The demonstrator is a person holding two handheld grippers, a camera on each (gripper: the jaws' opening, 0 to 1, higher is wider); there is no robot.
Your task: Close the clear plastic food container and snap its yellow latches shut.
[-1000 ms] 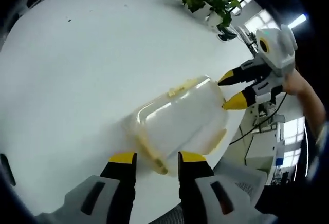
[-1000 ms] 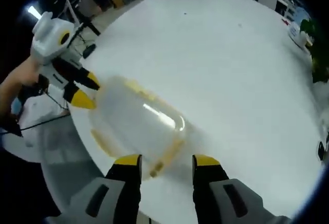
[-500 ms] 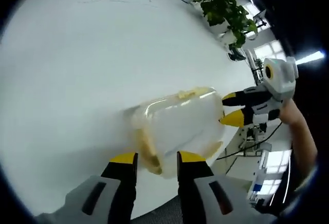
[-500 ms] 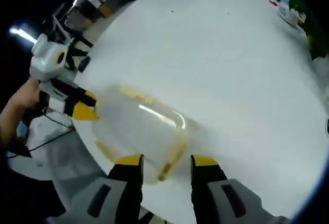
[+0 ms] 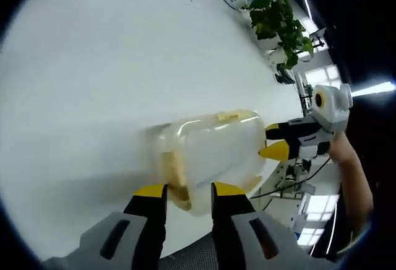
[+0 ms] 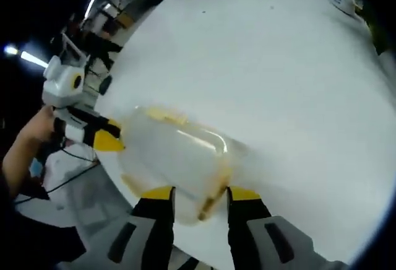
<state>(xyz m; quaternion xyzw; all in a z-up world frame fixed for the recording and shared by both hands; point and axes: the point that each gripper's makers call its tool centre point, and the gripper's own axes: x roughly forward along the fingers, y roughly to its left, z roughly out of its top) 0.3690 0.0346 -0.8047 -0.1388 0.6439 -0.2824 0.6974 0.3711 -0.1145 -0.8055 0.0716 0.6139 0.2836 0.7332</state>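
Between my left gripper's spread yellow tips sits the near end of the clear container, lid down, on the white table's edge; my right gripper, jaws likewise apart, straddles the opposite end where a yellow latch lies. Farther off, a potted plant stands near the table's far edge.

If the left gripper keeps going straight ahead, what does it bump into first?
Most likely the clear plastic food container with yellow latches. Its near end sits right between and just ahead of the left gripper tips on the round white table. Whether they already touch is unclear.
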